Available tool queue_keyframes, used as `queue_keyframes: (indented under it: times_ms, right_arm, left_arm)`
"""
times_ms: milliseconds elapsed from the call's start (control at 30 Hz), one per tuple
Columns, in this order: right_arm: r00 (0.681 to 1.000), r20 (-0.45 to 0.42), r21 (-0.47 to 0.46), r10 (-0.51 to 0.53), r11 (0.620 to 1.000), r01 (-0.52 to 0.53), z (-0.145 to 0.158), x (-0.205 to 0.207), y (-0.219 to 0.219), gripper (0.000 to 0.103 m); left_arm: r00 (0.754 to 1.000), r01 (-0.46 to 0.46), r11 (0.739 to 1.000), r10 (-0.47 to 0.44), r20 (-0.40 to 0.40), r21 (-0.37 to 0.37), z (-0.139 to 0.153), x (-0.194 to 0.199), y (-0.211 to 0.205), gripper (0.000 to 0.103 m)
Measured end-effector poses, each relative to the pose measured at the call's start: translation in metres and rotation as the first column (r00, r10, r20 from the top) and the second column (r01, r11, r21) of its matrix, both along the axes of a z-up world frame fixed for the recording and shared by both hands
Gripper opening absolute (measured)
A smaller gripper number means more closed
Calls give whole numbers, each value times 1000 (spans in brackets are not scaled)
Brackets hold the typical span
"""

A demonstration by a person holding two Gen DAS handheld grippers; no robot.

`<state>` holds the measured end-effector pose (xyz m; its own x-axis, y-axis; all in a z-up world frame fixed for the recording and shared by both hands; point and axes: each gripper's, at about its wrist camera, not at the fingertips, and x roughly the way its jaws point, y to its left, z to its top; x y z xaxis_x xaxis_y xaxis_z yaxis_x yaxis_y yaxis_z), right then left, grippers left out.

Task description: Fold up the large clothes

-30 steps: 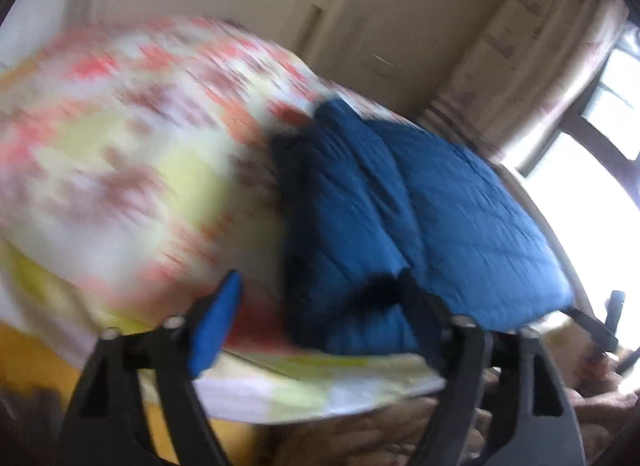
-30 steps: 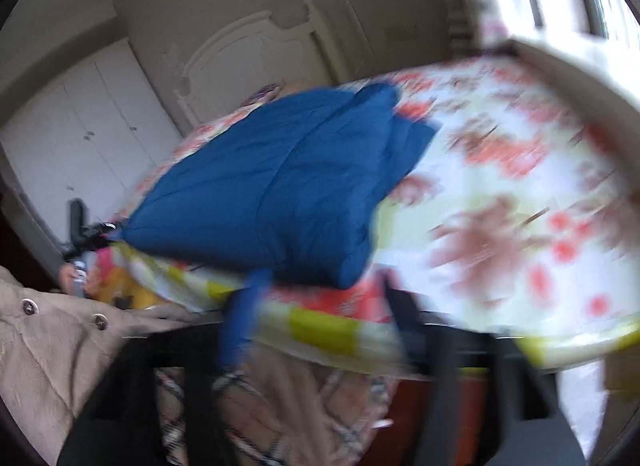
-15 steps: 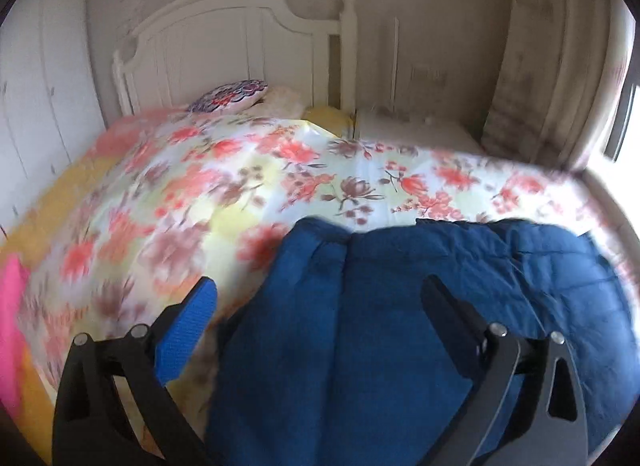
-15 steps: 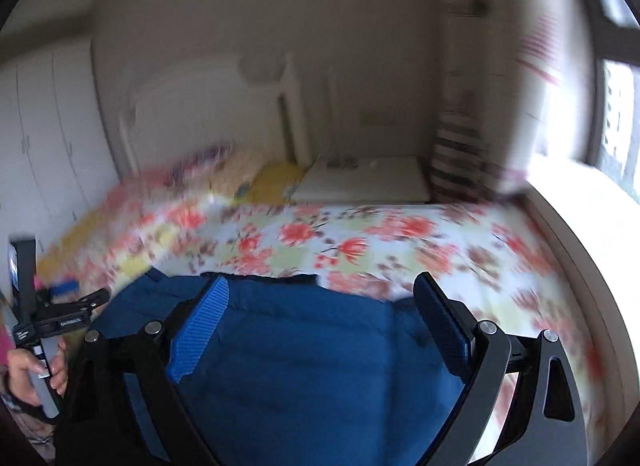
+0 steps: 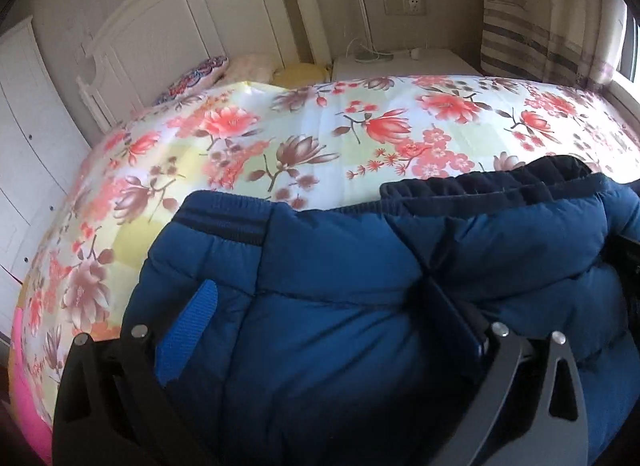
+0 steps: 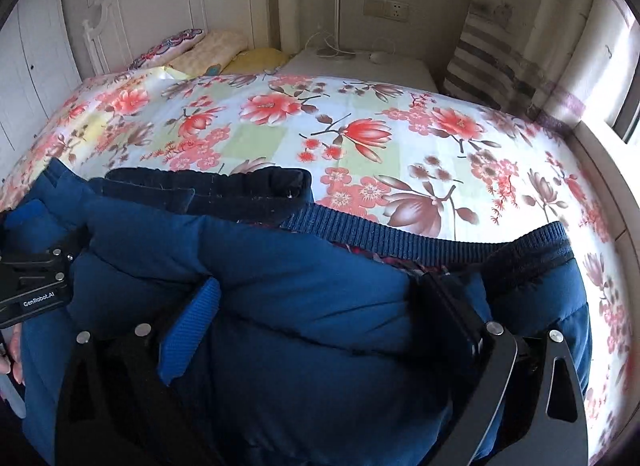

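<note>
Left wrist: left gripper (image 5: 320, 318) spread wide, empty, over blue padded jacket (image 5: 360, 266) lying on near edge of floral bedspread (image 5: 320, 133); long axis left-right | Right wrist: right gripper (image 6: 320, 314), jaws opening, empty; ribbed hem (image 6: 400, 240) points far | Step: between folds, judged; next needs an edge pinched.

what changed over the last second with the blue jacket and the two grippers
Both views swung from the bed's side edges to face the headboard. The left gripper and right gripper now hang over the blue jacket, fingers spread; the right's are opening wider, pressing on nothing. The jacket stayed folded on the floral bedspread.
</note>
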<state>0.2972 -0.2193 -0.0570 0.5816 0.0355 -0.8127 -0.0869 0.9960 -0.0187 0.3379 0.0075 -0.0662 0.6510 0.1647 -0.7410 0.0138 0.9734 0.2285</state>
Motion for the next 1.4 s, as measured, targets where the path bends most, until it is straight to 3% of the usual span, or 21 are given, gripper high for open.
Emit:
queue_keyframes:
  times_ms: [267,367,467,567,633,733,833,967,1033,1067,1100,1200,1333,1400]
  right_arm:
    - [1000,-15,8,-22,1000,23,6,6,4,95]
    - [998,53,-6,-19,1000,20,27,-5,17,93]
    - [987,134,5,89,996,-91,51,-17,48,69]
    - [975,121,-23,185,983,-183,47,-9,80,49]
    - [979,-15,-75,203,976,-203,11,12,94,46]
    - [980,-28,-22,197,980,-198,6,22,84,42]
    - [976,-7,-82,219,972,-219,13,13,85,41]
    - [991,55,-63,121,991,-118,30,4,44,41]
    - [998,70,-90,-7,996,13,31,1,3,48]
    - [996,64,-78,-62,995,67,28,0,-18,63]
    - [992,41,-12,-122,992,122,20,-1,-47,63]
    - [986,-37,230,-160,959,164,1,1,-93,63]
    - [988,-10,102,-153,983,154,0,2,-77,64]
    - [988,-11,120,-154,981,154,-2,2,-80,64]
  left_arm:
    - [1000,6,999,-6,-7,-33,-2,2,2,101]
    - [1000,6,999,-6,-9,-54,-3,2,6,101]
    - [1000,2,997,-3,-12,-73,-3,3,8,101]
    - [1000,2,997,-3,-11,-82,-3,3,9,101]
    - [1000,0,995,-2,-13,-98,-3,3,11,101]
    - [1000,-6,991,4,-22,-133,-4,4,16,101]
    - [1000,-7,992,4,-22,-128,-4,4,15,101]
    - [1000,-7,991,5,-21,-131,-4,4,15,101]
    - [1000,-9,991,6,-21,-131,-4,3,15,101]
    - [1000,-9,991,6,-20,-132,-4,3,15,101]
    - [1000,-8,991,6,-20,-133,-4,3,16,101]
    - [1000,-8,990,6,-19,-139,-3,3,15,101]
    - [998,-17,988,7,-68,-152,-2,8,17,101]
    - [994,-54,974,30,-109,-220,9,11,21,99]
